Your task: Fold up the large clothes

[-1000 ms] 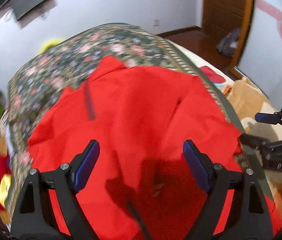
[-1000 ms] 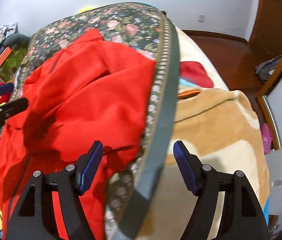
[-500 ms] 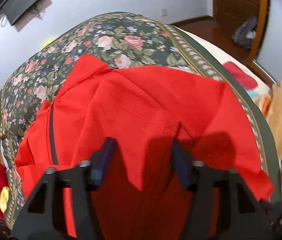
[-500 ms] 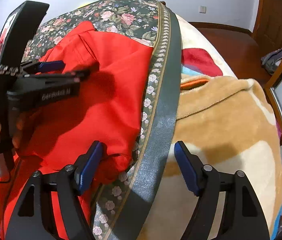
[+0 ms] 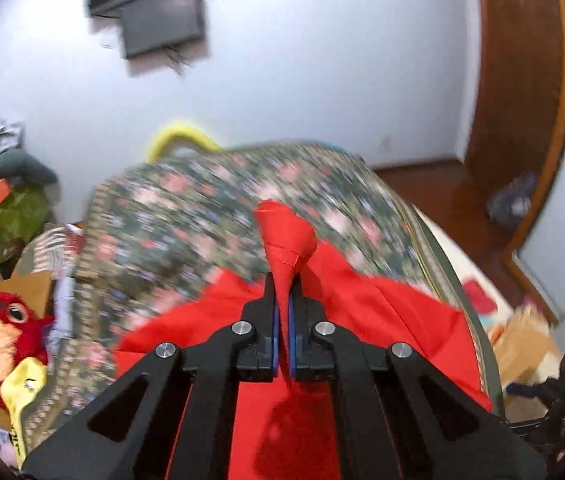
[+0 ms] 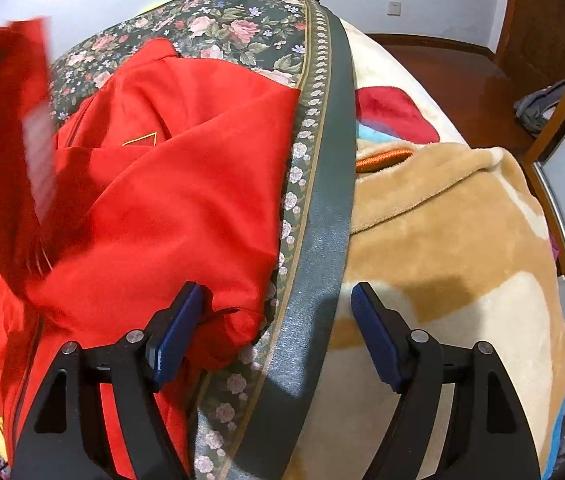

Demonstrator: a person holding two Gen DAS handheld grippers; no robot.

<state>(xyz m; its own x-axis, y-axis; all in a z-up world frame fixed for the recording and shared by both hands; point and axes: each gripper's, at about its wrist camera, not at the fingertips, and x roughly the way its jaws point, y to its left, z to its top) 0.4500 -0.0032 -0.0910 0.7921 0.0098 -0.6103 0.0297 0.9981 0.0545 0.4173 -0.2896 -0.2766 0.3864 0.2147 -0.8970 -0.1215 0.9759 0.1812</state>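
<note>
**Step in hand.** The left gripper (image 5: pixel 281 316) is clamped on a pinched fold of the red fabric garment (image 5: pixel 382 316); a peak of cloth stands up past the pads toward 12 o'clock in the left wrist view. Judged from this, a lift-and-carry for a fold is under way. In the right wrist view the raised flap appears blurred at 9 to 10 o'clock.

**Right tool.** The right gripper (image 6: pixel 278 332) stands wide open and holds nothing. Its left blue pad (image 6: pixel 176 336) lies against the garment's lower right corner; the other pad hangs over the tan plush blanket (image 6: pixel 442 232).

**Location.** The garment lies on the dark floral bedspread (image 6: pixel 242 28), its right edge just beside the grey-green border band (image 6: pixel 322 216).

**Orientation.** The long axis runs from 6 o'clock to 12 o'clock in the right wrist view. The end at 12 o'clock is a narrow point; which end is collar and which hem cannot be told.

**Next move, as judged.**
1. Close the right gripper on the near corner.
2. Carry both held points across together, keeping the cloth taut.
</note>
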